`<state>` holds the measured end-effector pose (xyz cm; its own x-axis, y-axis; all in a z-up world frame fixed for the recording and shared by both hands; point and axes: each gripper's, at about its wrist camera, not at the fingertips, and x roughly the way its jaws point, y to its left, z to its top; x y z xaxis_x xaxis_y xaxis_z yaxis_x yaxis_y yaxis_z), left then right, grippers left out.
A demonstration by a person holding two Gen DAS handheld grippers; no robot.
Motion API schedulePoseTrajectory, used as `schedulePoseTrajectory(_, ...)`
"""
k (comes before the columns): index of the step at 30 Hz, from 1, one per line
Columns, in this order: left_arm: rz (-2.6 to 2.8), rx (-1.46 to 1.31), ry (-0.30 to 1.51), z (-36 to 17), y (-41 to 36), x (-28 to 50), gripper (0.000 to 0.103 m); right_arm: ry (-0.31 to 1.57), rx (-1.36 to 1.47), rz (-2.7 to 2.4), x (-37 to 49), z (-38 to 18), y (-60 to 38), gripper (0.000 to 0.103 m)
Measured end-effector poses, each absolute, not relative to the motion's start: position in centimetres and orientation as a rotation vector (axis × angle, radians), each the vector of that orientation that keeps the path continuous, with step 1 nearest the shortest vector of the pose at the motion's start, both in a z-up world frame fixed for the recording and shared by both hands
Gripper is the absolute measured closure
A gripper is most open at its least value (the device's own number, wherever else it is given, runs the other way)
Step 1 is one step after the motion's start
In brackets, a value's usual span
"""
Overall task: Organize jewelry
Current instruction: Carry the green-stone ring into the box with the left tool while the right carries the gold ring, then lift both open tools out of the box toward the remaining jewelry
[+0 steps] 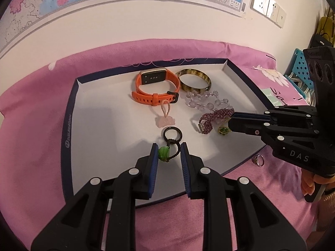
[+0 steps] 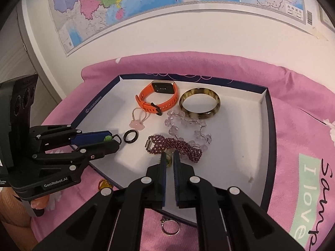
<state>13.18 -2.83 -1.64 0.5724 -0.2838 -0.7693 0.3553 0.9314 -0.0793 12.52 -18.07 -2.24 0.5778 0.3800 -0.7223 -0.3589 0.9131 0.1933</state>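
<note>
Jewelry laid out in a shallow white box lid (image 1: 100,113) with navy rim, on a pink cloth (image 1: 37,125). Orange watch (image 1: 156,87) and mottled brown bangle (image 1: 195,79) side by side at the far end; clear bead bracelet (image 1: 206,100) just in front of the bangle, pink charm on a cord loop (image 1: 165,120) hanging off the watch strap's near side. Left gripper (image 1: 167,149) parted, blue pads (image 1: 153,159) either side of a green bead charm (image 1: 163,154) on a dark cord with a black ring (image 1: 172,132) — pads not closed on it, bead touching or almost touching the left pad. Right gripper (image 2: 170,160) nearly closed around a small green-and-gold piece (image 1: 224,130); cannot tell whether actually pinched. Purple beaded bracelet (image 2: 175,145) touching the right fingertips, metal clasp to the left. Silver ring (image 2: 170,227) and amber ring (image 2: 104,185) outside the lid on the cloth, by its near edge.
</note>
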Motion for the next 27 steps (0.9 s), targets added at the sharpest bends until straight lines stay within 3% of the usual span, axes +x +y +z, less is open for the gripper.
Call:
schedulePoseTrajectory(4, -0.377, 0.088, 0.880, -1.6, -2.9, 13.1, 0.080, 0.847, 0.042, 0.427, 12.4, -2.1, -18.4, 0.095)
schedulePoseTrajectory(9, -0.370, 0.076, 0.856, -1.0, -2.4, 12.6, 0.071, 0.832, 0.063, 0.419, 11.8, -1.7, -19.1, 0.091)
schedulePoseTrajectory(15, -0.356, 0.074, 0.808, 0.3, -1.9, 11.1, 0.057, 0.802, 0.073, 0.409, 10.4, -0.8, -19.7, 0.075)
schedulePoseTrajectory(27, -0.353, 0.084, 0.765, 1.2, -1.5, 7.8, 0.049, 0.783, 0.037, 0.430, 6.7, -0.3, -19.7, 0.066)
